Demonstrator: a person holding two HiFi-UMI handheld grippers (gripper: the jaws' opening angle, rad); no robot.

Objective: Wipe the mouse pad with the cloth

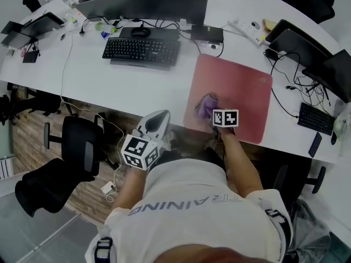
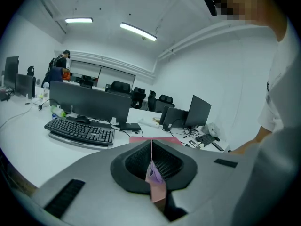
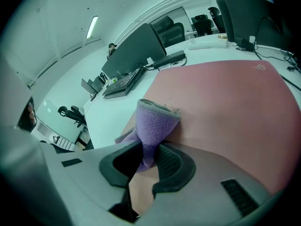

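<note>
A red mouse pad [image 1: 241,86] lies on the white desk [image 1: 137,89], right of centre. A purple cloth [image 1: 207,104] sits bunched on the pad's near left part. My right gripper [image 1: 213,113] is shut on the cloth and holds it against the pad. In the right gripper view the cloth [image 3: 156,124] rises folded from between the jaws of that gripper [image 3: 149,158], with the mouse pad [image 3: 235,102] spreading beyond it. My left gripper [image 1: 159,118] hovers off the desk's near edge, left of the pad. In its own view this left gripper [image 2: 151,149] is shut with nothing gripped.
A black keyboard [image 1: 141,50], a mouse [image 1: 140,32] and a wide monitor [image 1: 145,4] stand left of the pad at the back. A power strip [image 1: 247,30], laptops [image 1: 299,45], cables and a second keyboard [image 1: 317,119] crowd the right. A black office chair [image 1: 60,166] stands below left.
</note>
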